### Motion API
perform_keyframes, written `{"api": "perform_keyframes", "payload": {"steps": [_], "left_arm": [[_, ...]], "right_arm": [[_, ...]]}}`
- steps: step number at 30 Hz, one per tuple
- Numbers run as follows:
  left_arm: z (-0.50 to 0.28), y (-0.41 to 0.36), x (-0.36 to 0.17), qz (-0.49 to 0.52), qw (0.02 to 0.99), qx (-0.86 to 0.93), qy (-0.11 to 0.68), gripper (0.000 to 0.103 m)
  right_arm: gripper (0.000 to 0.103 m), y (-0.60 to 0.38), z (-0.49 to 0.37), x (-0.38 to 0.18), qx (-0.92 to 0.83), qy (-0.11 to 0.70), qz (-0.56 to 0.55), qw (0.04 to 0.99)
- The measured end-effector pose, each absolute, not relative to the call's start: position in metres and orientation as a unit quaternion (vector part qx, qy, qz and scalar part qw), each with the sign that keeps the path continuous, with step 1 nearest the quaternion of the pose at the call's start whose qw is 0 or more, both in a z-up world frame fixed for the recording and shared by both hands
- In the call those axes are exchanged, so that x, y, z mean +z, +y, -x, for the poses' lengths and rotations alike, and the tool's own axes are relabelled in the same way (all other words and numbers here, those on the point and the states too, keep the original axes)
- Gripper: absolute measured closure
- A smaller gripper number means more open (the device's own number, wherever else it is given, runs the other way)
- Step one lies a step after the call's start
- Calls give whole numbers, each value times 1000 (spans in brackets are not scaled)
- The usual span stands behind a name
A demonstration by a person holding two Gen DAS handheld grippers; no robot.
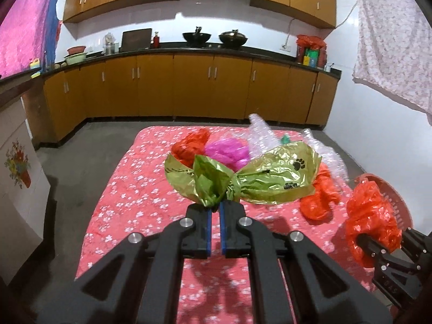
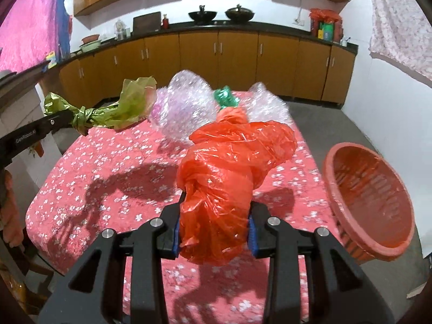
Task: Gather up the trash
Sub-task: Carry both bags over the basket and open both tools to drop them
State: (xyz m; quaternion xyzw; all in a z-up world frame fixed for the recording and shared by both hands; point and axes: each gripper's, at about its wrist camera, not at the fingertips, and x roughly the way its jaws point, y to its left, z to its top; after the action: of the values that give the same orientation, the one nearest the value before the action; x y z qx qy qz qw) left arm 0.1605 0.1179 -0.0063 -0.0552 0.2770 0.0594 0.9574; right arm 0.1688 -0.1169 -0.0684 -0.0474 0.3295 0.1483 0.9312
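My left gripper (image 1: 215,210) is shut on the knotted middle of a green plastic bag with paw prints (image 1: 259,178) and holds it above the table; it also shows in the right wrist view (image 2: 108,108). My right gripper (image 2: 213,232) is shut on a crumpled red plastic bag (image 2: 229,167), also held above the table, left of the red basket (image 2: 370,202). In the left wrist view that bag (image 1: 370,216) hangs in front of the basket (image 1: 402,202). More trash lies at the far end: a red bag (image 1: 189,145), a pink bag (image 1: 226,151), clear bottles (image 1: 262,132) and another red bag (image 1: 318,202).
The table carries a red floral cloth (image 2: 108,189). The basket sits tilted at its right edge. Brown kitchen cabinets (image 1: 189,86) and a dark counter with woks run along the back. A white cabinet (image 1: 16,175) stands left. Grey floor surrounds the table.
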Motion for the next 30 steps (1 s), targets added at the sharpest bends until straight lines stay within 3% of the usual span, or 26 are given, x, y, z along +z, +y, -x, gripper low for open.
{"api": "perform_keyframes", "payload": {"steps": [30], "left_arm": [[-222, -70, 1, 34, 950, -119, 286, 97]], "right_arm": [[66, -292, -166, -43, -36, 290, -23, 956]]}}
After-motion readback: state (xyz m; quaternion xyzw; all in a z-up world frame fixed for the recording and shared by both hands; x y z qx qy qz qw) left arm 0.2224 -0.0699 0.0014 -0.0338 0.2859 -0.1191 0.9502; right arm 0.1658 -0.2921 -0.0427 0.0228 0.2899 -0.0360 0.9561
